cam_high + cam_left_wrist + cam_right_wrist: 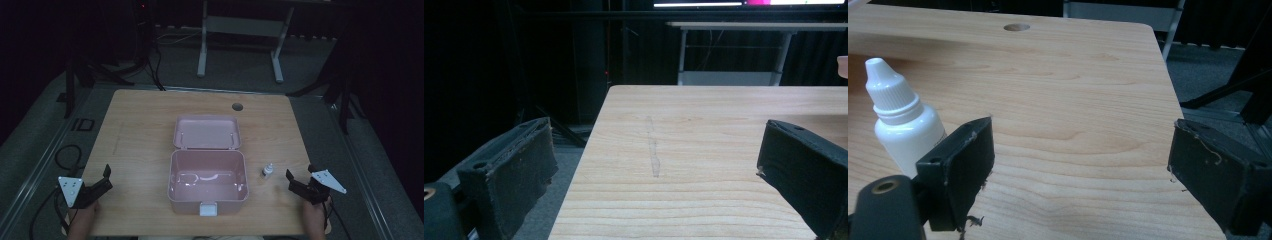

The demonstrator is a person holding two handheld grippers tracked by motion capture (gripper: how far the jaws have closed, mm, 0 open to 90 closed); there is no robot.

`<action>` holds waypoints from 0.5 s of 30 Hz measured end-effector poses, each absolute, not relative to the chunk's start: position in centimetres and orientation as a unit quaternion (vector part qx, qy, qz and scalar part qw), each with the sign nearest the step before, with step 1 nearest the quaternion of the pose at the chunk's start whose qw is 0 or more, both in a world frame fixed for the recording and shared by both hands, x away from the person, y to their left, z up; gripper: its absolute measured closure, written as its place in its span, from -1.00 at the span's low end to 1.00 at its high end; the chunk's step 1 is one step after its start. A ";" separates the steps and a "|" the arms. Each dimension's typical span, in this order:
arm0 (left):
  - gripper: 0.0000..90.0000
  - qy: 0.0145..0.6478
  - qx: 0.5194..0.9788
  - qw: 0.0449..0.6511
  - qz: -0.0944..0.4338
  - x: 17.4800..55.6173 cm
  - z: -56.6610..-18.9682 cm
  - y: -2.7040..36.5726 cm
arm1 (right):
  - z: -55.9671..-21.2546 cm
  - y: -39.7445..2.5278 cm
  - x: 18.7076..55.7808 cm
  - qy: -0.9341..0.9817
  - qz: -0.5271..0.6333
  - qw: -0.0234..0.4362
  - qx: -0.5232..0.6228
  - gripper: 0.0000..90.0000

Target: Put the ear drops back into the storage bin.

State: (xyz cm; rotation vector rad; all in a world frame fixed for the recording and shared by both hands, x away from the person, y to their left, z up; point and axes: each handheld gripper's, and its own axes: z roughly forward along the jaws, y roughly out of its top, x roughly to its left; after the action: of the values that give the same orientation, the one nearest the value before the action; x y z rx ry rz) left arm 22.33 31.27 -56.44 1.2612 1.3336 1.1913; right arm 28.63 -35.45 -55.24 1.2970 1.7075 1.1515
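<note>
High view: the dropper bottle (268, 171) is seen upright, just left of the right gripper (298, 178), nearer than the left gripper (107, 178). Both sets of jaws are spread, nothing grasped.

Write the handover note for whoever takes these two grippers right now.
Left gripper: open, empty, at the table's near left edge.
Right gripper: open, empty, just right of the small white dropper bottle, not touching it.
Bottle: upright on the table, cap on, right of the pink box.
Box: lid thrown back, looks empty inside.
Done: box is open.
Left, probably: grasp the bottle with the right gripper, place it in the box, shut the lid.
</note>
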 end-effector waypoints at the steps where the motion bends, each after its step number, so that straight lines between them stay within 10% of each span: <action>1: -0.95 0.542 0.512 0.458 0.484 22.3 -56.4 31.3 | -55.2 -35.4 28.6 0.658 0.444 0.347 0.500 -0.76; 15: -0.95 0.542 0.511 0.462 0.481 22.3 -56.4 31.3 | -55.3 -35.3 29.4 0.681 0.410 0.327 0.511 -0.76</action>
State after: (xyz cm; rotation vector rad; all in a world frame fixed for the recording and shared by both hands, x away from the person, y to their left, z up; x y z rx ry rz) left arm 22.33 31.33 -56.45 1.2566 1.3332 1.1827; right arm 29.40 -35.30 -55.26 1.3381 1.7848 1.0751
